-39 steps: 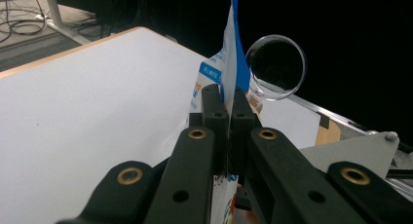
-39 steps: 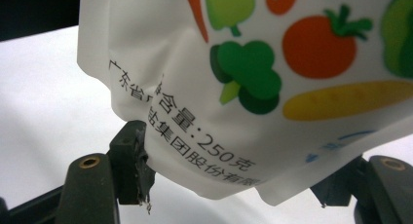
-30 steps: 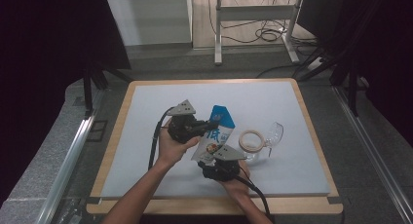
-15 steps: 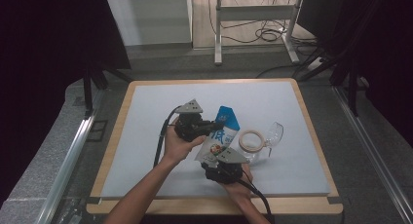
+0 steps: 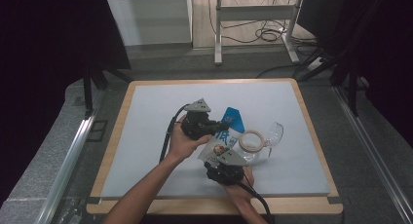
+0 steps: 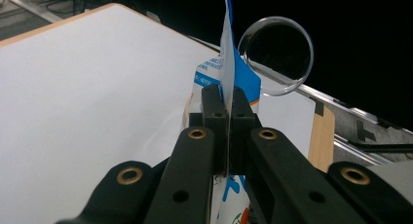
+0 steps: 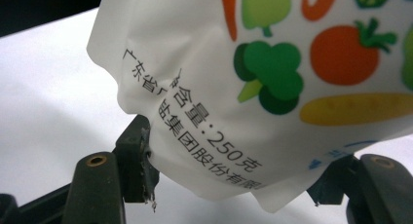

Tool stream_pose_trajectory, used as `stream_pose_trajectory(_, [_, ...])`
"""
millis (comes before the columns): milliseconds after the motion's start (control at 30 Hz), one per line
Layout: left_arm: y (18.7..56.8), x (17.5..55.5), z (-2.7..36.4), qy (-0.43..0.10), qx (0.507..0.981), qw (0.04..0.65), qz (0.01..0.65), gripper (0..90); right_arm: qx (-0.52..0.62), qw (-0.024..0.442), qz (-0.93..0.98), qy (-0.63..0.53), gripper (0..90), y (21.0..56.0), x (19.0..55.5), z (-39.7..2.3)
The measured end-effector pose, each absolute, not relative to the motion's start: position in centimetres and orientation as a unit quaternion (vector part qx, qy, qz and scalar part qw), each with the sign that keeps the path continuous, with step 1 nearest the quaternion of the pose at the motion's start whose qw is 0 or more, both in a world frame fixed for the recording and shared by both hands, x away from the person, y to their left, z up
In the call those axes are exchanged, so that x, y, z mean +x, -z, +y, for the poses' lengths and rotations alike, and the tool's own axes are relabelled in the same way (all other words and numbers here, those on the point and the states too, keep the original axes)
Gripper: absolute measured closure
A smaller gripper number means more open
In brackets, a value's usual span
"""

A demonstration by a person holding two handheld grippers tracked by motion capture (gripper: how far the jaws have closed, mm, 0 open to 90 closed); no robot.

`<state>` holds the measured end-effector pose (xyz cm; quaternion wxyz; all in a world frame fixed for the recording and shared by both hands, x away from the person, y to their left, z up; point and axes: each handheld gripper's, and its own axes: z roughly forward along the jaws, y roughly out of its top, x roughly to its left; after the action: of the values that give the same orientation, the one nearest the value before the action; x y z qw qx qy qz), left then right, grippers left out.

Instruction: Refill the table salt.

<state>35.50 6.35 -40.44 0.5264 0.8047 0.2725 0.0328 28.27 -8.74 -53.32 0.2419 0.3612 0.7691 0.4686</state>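
Note:
A white pouch [image 5: 225,136] with a blue top and printed vegetables is held up over the white board between both grippers. My left gripper [image 5: 221,126] is shut on the pouch's thin top edge [image 6: 229,63], its jaws [image 6: 225,100] pressed flat together on the film. My right gripper [image 5: 220,156] grips the pouch's bulging bottom [image 7: 272,87] from the near side. Its jaws [image 7: 238,170] stand wide, one pad on each side of the pouch, and have just been closing slightly on it.
A beige tape ring [image 5: 252,140] lies just right of the pouch, with a clear glass [image 5: 273,134] on its side beyond it; its round rim [image 6: 277,53] shows behind the pouch. The white board [image 5: 160,107] has a wooden frame. Metal rails flank the table.
My left gripper has shifted a little to the right with the pouch's top edge. The right gripper has stayed in place under the pouch.

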Motion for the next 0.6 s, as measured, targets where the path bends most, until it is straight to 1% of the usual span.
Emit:
stream_pose_trajectory(333, [40.41, 35.87, 5.72, -0.03, 0.81, 0.521, 0.267, 90.0, 0.356, 0.268, 0.773, -0.451, 36.5, 53.43, 28.01, -8.7])
stream_pose_trajectory(433, [40.43, 35.92, 5.46, -0.031, 0.812, 0.519, 0.266, 90.0, 0.348, 0.279, 0.778, -0.442, 40.8, 53.48, 27.78, -8.48])
stream_pose_trajectory(600, [40.34, 35.79, 5.53, -0.032, 0.81, 0.522, 0.266, 90.0, 0.352, 0.274, 0.778, -0.443, 41.1, 53.47, 27.99, -8.6])
